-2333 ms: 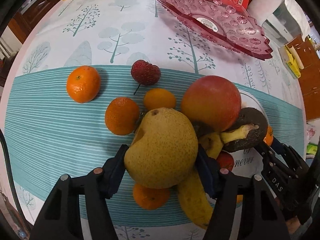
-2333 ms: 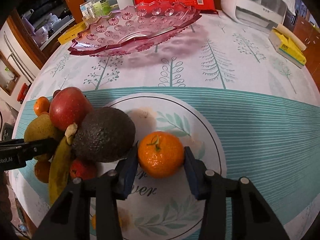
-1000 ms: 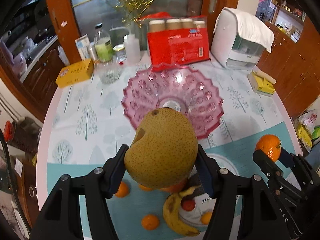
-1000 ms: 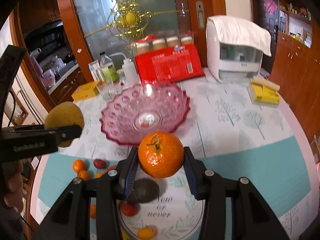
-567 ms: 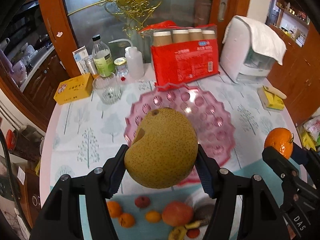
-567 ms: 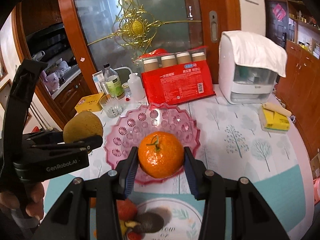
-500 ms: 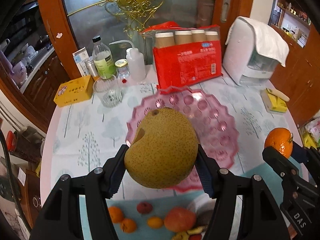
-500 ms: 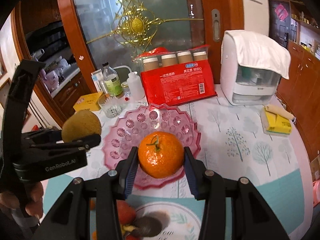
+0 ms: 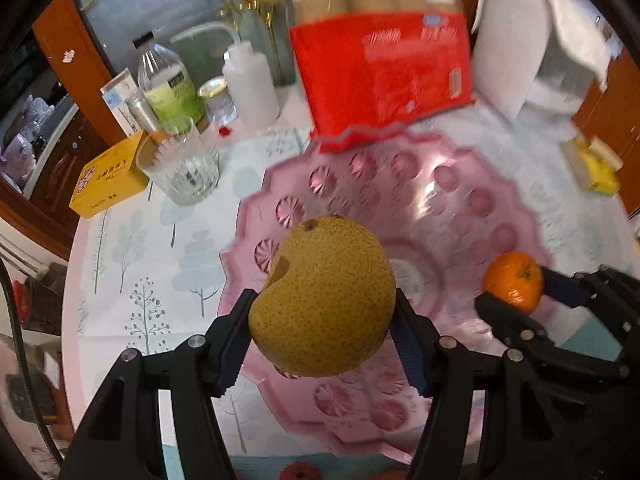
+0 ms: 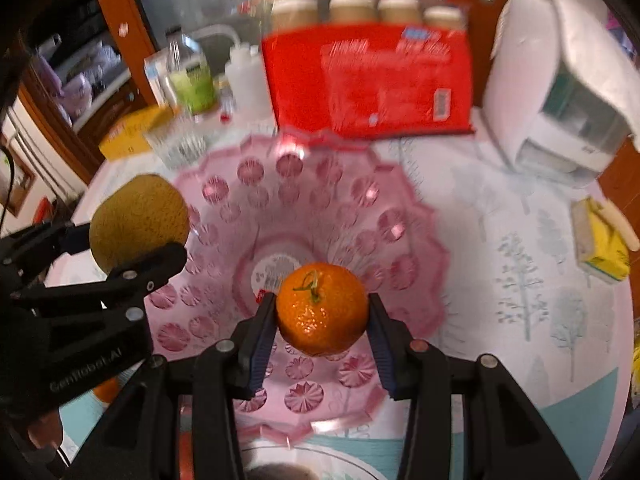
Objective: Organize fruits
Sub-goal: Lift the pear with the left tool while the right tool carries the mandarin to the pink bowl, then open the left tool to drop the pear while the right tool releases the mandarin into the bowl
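My left gripper is shut on a yellow-green pear and holds it above the left side of the pink glass fruit bowl. My right gripper is shut on an orange mandarin and holds it above the middle of the bowl. The pear shows at the left of the right wrist view, the mandarin at the right of the left wrist view. The bowl is empty. The other fruits are mostly out of view below the frames.
Behind the bowl stand a red package of cups, a glass tumbler, bottles and a yellow box. A white appliance and a yellow box are at the right. A white plate rim lies near me.
Both grippers have carried their fruit forward and down toward the pink bowl, which now fills the views. The fruit pile has dropped out of sight.
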Tool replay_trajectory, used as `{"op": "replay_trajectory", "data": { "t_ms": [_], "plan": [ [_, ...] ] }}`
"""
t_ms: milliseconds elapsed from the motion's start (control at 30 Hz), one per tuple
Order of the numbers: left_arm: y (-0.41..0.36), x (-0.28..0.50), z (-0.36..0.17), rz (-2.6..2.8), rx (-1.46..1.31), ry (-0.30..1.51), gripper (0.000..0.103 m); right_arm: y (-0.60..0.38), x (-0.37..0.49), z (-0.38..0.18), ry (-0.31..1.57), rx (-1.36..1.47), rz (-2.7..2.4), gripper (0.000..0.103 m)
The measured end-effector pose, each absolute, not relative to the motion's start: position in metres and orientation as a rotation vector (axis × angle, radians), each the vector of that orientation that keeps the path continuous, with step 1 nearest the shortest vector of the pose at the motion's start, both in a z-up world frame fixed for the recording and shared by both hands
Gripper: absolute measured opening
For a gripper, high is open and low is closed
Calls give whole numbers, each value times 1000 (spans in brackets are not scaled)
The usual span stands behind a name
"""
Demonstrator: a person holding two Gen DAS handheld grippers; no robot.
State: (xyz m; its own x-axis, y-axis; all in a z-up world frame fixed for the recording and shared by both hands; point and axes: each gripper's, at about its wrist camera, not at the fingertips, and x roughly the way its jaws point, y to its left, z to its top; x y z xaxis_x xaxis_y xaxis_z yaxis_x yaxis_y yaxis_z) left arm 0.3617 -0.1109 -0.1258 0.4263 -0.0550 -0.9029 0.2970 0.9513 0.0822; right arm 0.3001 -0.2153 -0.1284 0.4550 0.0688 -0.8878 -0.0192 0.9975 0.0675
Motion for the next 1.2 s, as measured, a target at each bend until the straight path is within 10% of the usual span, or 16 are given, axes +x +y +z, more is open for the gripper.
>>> {"op": "replay_trajectory", "data": {
  "t_ms": [600,867,1200],
  "plan": [
    [-124,387,-184,-279,280,1207,65,-195,323,-188,1167,-137,92,46],
    [-126,390,-185,-312,241,1230,88,-195,319,-185,1148,-170,126,56],
    [-110,368,-161,-331,215,1190,88,-197,308,-177,1171,-111,102,67]
  ]
}}
